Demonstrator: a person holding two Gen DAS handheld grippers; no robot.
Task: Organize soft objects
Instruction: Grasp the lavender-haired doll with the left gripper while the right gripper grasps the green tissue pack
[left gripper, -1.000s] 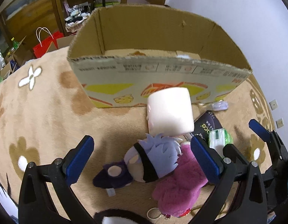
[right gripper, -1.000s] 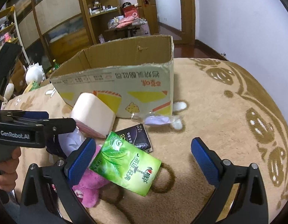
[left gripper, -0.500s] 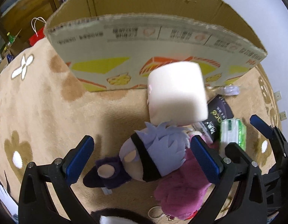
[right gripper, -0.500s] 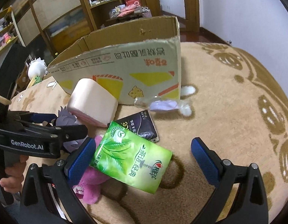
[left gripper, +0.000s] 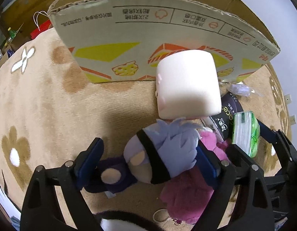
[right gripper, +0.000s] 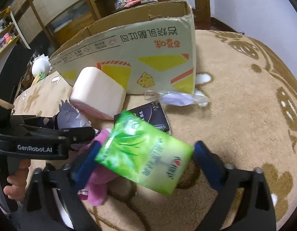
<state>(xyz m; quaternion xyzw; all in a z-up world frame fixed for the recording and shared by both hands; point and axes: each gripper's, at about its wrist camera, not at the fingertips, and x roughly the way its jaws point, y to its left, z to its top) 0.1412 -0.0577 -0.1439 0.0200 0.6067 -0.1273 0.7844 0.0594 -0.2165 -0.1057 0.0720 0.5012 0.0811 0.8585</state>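
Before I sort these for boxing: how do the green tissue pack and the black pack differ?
The green tissue pack is bright, thick, and sits between the right hand-held gripper fingers; whether it is gripped is unclear. The black pack is dark, looks flatter, lies on the carpet, partly covered by the green one. Both are rectangular soft packs near the cardboard box.

Soft, even indoor light, moderately bright. White foam block (left gripper: 187, 84) nearly blown out on its top face. Dull shadow on the carpet (left gripper: 52, 104) left of the plush doll (left gripper: 164, 150). Green tissue pack (right gripper: 144, 156) motion-blurred. Strong fisheye bending, dark vignette at corners.
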